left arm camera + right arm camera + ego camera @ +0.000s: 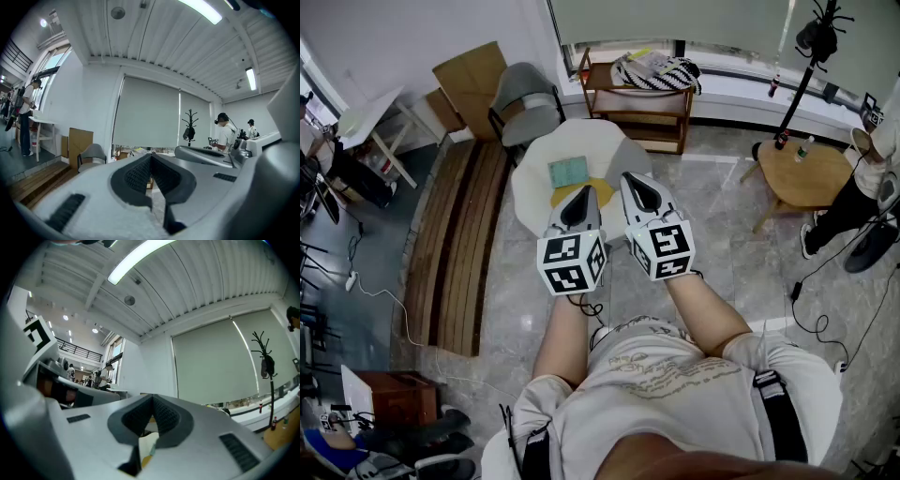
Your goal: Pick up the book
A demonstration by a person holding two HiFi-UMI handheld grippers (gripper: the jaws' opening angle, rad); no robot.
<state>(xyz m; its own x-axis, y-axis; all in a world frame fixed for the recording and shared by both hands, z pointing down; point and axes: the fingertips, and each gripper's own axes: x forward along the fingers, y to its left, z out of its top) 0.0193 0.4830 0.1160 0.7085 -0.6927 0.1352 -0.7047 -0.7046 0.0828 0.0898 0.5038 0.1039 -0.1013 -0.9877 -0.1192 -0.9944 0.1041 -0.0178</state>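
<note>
My left tongs [578,204] and right tongs [644,190] are both pinched shut on nothing, held side by side over the near part of the white table [605,141]. The book [568,172] lies flat there, just beyond the left tongs' tip and slightly to its left, longer side seemingly running left to right. The left is nearer, and I judge it must open first.

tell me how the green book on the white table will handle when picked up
The book looks thin and small, so probably light and perhaps bendy if held by one edge. It lies flat on the table, so it may slide when nudged rather than lift. Flat as it is, rolling seems unlikely.
</note>
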